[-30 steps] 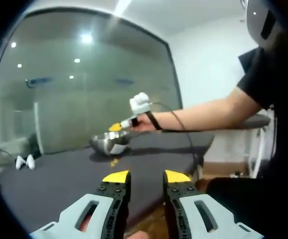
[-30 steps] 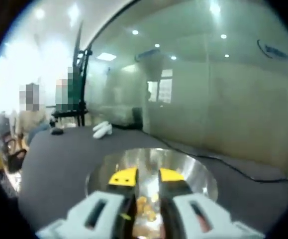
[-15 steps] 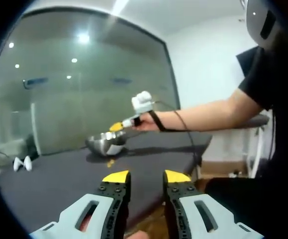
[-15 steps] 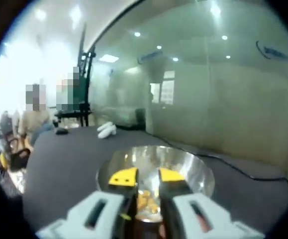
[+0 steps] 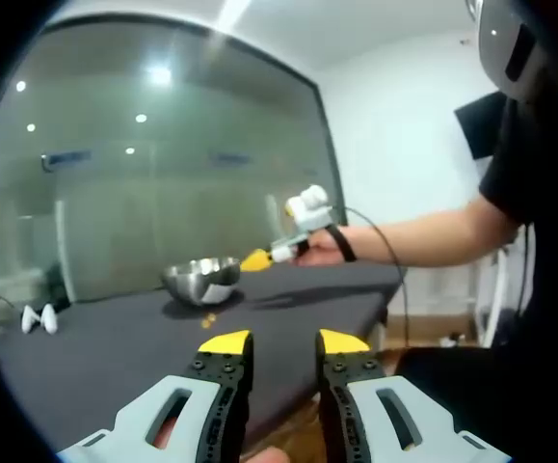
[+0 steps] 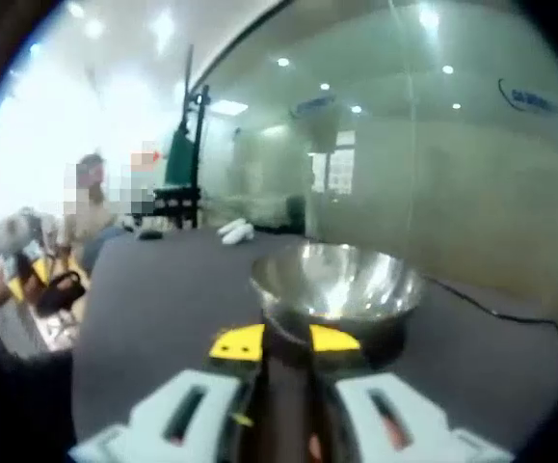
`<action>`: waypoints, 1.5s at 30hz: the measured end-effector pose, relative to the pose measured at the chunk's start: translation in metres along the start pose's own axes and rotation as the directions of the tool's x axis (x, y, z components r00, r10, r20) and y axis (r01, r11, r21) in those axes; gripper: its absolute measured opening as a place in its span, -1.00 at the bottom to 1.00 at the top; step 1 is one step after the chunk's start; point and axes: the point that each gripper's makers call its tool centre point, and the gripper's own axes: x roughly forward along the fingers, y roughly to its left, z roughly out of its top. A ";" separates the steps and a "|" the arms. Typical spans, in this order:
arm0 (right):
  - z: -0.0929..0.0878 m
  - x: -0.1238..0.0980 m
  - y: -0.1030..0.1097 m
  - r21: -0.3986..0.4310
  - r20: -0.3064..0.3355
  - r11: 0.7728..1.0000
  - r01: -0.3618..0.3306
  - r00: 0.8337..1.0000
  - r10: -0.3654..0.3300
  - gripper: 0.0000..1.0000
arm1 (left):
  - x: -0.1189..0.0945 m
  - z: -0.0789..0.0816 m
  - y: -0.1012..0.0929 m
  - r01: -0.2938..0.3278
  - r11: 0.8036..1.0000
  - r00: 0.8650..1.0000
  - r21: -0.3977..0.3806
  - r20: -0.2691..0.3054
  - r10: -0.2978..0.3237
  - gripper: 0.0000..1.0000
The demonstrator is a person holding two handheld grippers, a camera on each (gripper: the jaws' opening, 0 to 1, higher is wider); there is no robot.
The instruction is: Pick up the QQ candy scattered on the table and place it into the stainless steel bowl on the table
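Candy piece I see on table just beside bowl | right gripper empty, jaws apart, near bowl | left gripper empty, jaws spread, well back from bowl

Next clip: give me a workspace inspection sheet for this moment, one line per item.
Surface: dark table.
Job's things: stainless steel bowl upright on it; one candy piece on the table before the bowl.
Clutter: small white object at the far end.
Grippers: left gripper open, empty, above the near edge; right gripper open, empty, short of the bowl.
Cables: black cable past the bowl.
Surroundings: glass wall; people seated beyond.
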 end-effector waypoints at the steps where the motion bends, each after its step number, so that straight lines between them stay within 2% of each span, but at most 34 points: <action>1: -0.004 -0.004 0.003 0.000 -0.006 1.000 -0.005 1.000 0.005 -0.66 | 0.000 0.000 0.000 0.001 1.000 1.000 -0.001 0.000 -0.001 -0.45; 7: -0.025 -0.019 0.015 -0.002 -0.042 1.000 -0.029 0.999 0.029 -0.65 | 0.000 -0.004 -0.001 0.004 1.000 1.000 -0.006 -0.006 -0.004 -0.45; 13: -0.039 -0.015 0.025 0.009 -0.072 0.999 -0.054 0.996 0.054 -0.65 | 0.002 -0.001 -0.002 0.012 1.000 1.000 -0.004 0.003 -0.012 -0.45; 31: -0.044 0.043 0.045 0.040 -0.110 0.992 -0.117 0.987 0.121 -0.64 | -0.010 -0.005 0.012 -0.029 0.999 1.000 -0.014 0.002 0.029 -0.45; 45: -0.052 0.080 0.042 0.058 -0.134 0.989 -0.135 0.981 0.142 -0.64 | -0.016 -0.006 0.018 -0.049 0.999 0.999 -0.023 0.002 0.049 -0.45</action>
